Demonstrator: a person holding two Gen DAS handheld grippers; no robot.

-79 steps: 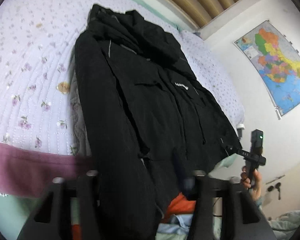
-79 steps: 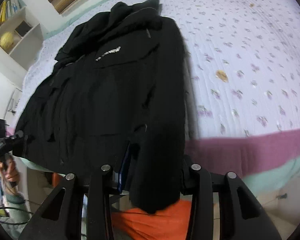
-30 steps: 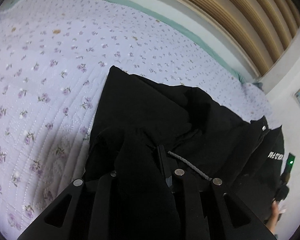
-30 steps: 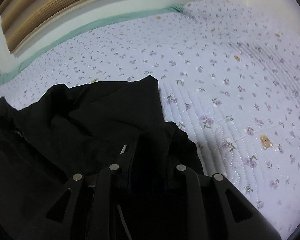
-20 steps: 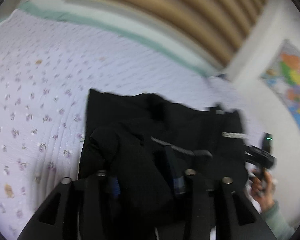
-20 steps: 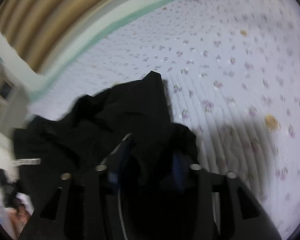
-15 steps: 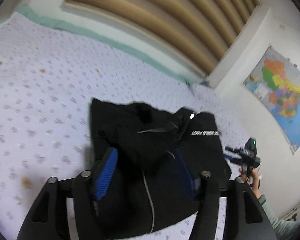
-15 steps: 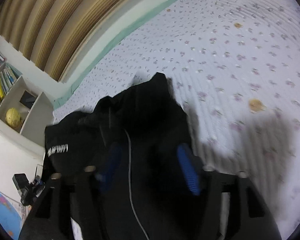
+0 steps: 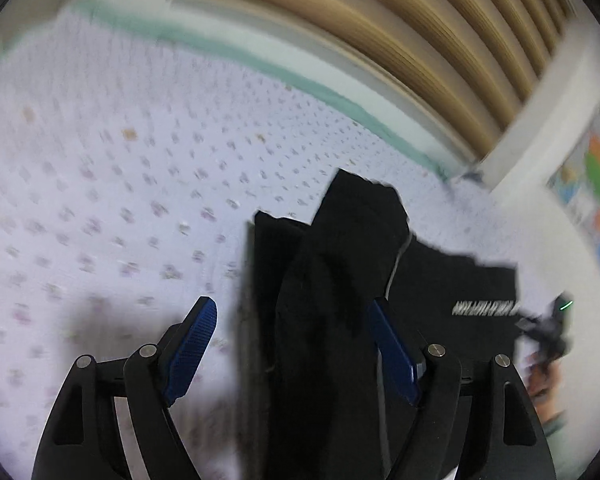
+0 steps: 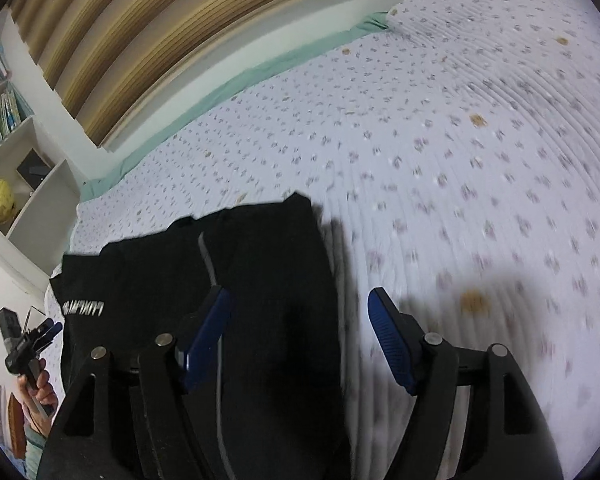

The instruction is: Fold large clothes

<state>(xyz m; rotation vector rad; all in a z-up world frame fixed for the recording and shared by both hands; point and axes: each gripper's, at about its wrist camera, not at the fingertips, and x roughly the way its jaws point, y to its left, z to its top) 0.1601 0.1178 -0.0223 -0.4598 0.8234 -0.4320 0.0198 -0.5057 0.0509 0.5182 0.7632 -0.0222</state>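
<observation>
Jacket point(image 10: 260, 300), black, lies folded on the floral quilt point(image 10: 480, 160), long axis running away toward the far wall; left gripper point(image 9: 290, 344) and right gripper point(image 10: 298, 328) have just opened, pads apart above it, gripping nothing.

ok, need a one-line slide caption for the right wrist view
Right gripper, jaws open, above the folded black jacket on a floral quilted bedspread.

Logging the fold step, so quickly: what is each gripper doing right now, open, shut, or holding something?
Left gripper: jaws just opened, released the black jacket.
Right gripper: jaws just opened, holding nothing.
</observation>
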